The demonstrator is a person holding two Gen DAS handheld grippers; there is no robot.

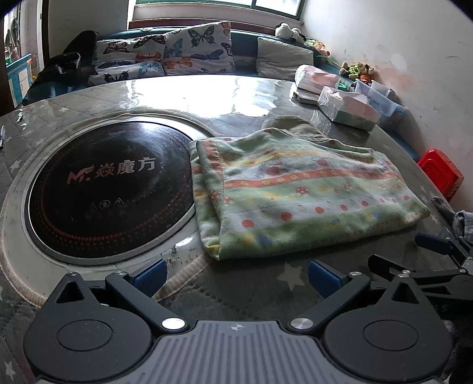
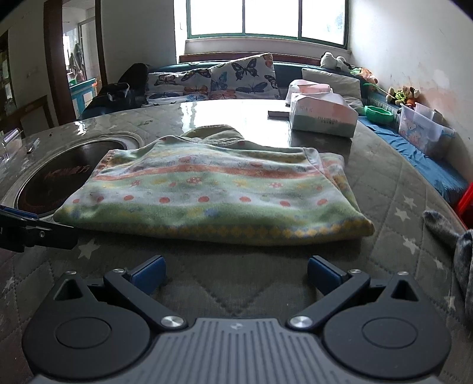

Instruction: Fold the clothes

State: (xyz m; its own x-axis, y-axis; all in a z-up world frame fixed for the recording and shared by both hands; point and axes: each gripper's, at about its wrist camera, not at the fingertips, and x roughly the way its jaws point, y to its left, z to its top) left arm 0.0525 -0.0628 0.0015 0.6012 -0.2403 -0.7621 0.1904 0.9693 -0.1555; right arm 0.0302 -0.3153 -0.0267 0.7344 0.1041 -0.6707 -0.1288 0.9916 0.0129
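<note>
Striped fleece garment (image 2: 212, 192) lies flat on the table (image 2: 384, 206), already folded into a rectangle, one edge over the rim of the inset cooktop (image 1: 103, 189). Left claw (image 1: 236, 276) and right claw (image 2: 235, 273) both sit spread wide, empty, just short of its near edge, probably lined up for another fold. Grey cloth (image 2: 455, 239) waits at the right, likely next.

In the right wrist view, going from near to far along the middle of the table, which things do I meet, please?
Right gripper, open → folded patterned cloth → olive garment under its far edge → bare shiny table → butterfly cushions → window.
</note>
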